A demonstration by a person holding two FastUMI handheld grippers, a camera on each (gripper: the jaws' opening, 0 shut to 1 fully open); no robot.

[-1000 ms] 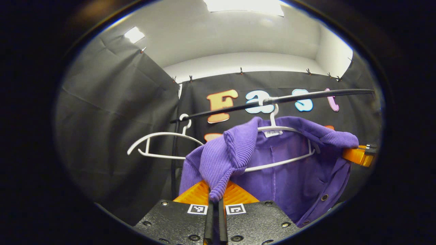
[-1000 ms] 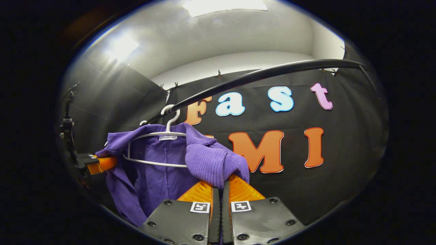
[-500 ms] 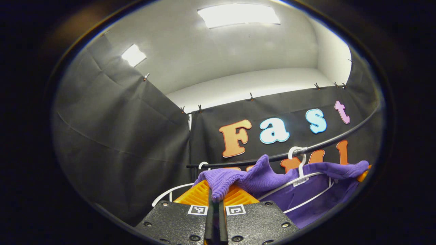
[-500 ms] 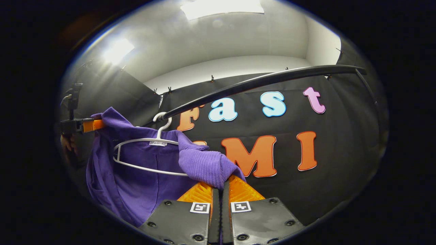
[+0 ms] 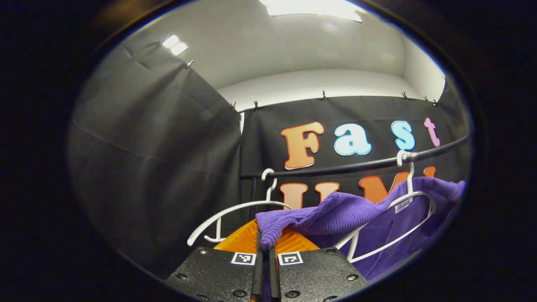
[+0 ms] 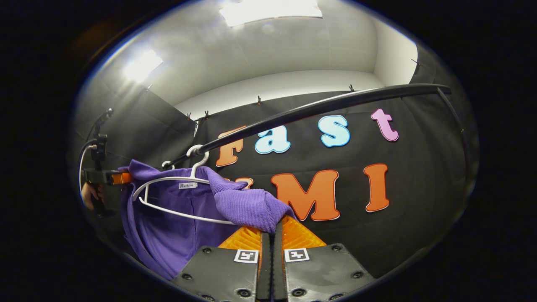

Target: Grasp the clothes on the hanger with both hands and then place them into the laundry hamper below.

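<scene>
The left tool [image 5: 263,247] is clamped on one shoulder of the purple corduroy shirt [image 5: 335,214]; the right tool [image 6: 271,235] pinches the other. Between them the shirt drapes over its white hanger [image 6: 168,180] on the black rail [image 6: 319,109].

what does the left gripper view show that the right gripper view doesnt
Left gripper view alone: an empty white hanger on the rail beside the garment, and the left gripper up close, shut on a purple fold.

Right gripper view alone: the right gripper shut on the other shoulder, and, farther off, a hand holding the left gripper at the garment's far edge.

Both: the purple garment, its white hanger and the black rail.
</scene>
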